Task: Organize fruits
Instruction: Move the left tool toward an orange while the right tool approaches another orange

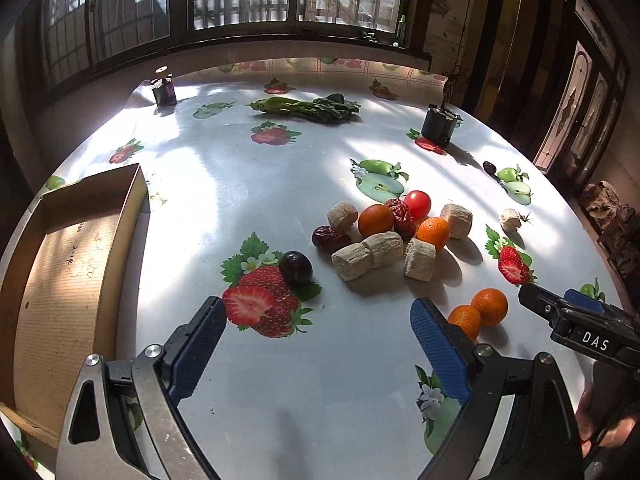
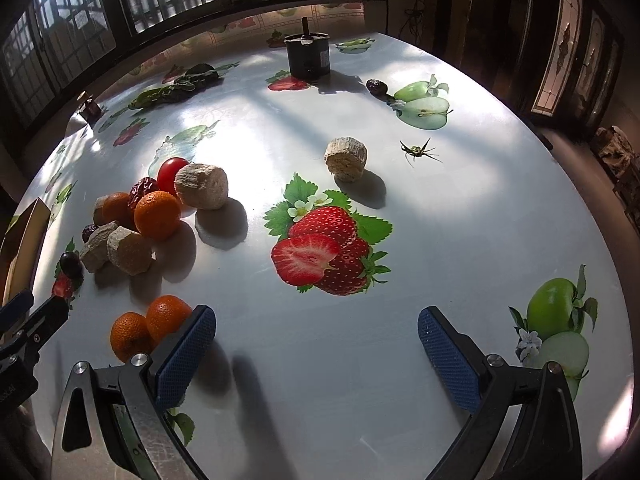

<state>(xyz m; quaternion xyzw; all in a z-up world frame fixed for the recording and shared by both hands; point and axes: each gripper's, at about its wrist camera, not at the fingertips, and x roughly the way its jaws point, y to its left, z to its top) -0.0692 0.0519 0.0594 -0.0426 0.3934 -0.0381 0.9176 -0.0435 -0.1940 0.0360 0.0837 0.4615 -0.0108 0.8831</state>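
Observation:
A pile of fruit lies mid-table: two oranges [image 1: 375,220], a red cherry tomato [image 1: 418,204], red dates [image 1: 401,214], several beige stalk pieces [image 1: 367,255] and a dark grape [image 1: 296,267]. Two more oranges [image 1: 478,312] lie close to my left gripper's right finger; they also show in the right wrist view [image 2: 150,330]. My left gripper [image 1: 320,344] is open and empty above the tablecloth. My right gripper [image 2: 316,354] is open and empty; its tip shows in the left wrist view [image 1: 536,296]. A cardboard box [image 1: 68,264] stands at the left.
Leafy greens [image 1: 308,107], a small purple bottle [image 1: 163,90] and a black device [image 1: 439,123] stand at the far side. A lone stalk piece [image 2: 346,159], a dried stem [image 2: 418,150] and a dark date [image 2: 377,86] lie to the right. The tablecloth has printed fruit.

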